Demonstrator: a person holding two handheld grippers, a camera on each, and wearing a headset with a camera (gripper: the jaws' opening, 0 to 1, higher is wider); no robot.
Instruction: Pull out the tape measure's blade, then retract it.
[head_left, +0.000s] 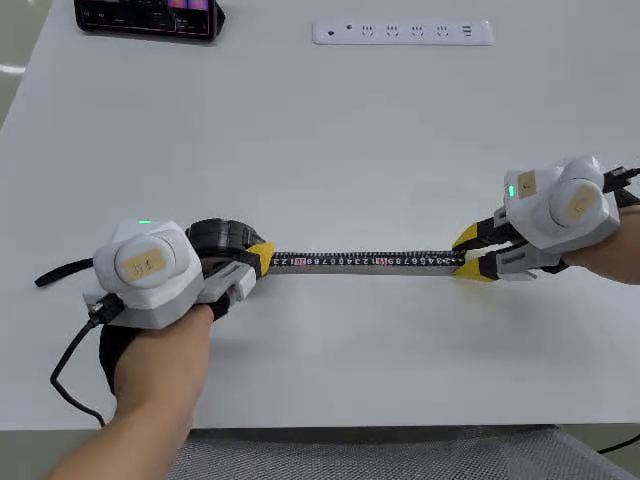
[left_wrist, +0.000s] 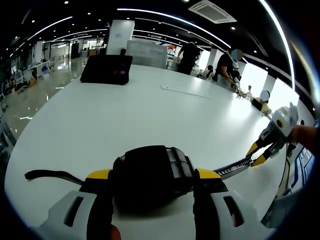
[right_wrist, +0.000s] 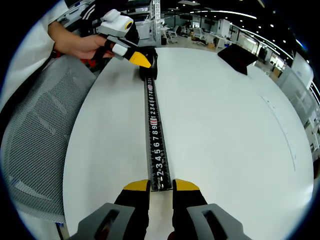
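Note:
A black tape measure case (head_left: 224, 240) (left_wrist: 151, 174) (right_wrist: 148, 63) lies on the white table (head_left: 330, 140), held between the yellow-tipped jaws of my left gripper (head_left: 245, 268) (left_wrist: 152, 175). Its dark blade (head_left: 365, 260) (right_wrist: 155, 140) (left_wrist: 234, 168) with white numbers runs flat across the table to the right. My right gripper (head_left: 470, 256) (right_wrist: 161, 186) is shut on the blade's end. In the left gripper view the right gripper (left_wrist: 260, 151) shows far right. In the right gripper view the left gripper (right_wrist: 131, 51) shows at the top.
A white power strip (head_left: 403, 33) (left_wrist: 186, 91) lies at the table's far edge. A dark device (head_left: 150, 17) (left_wrist: 106, 69) (right_wrist: 239, 57) sits at the far left corner. A black cable (head_left: 72, 345) trails off the front left edge. A grey mesh chair (right_wrist: 40, 135) stands at the table's near side.

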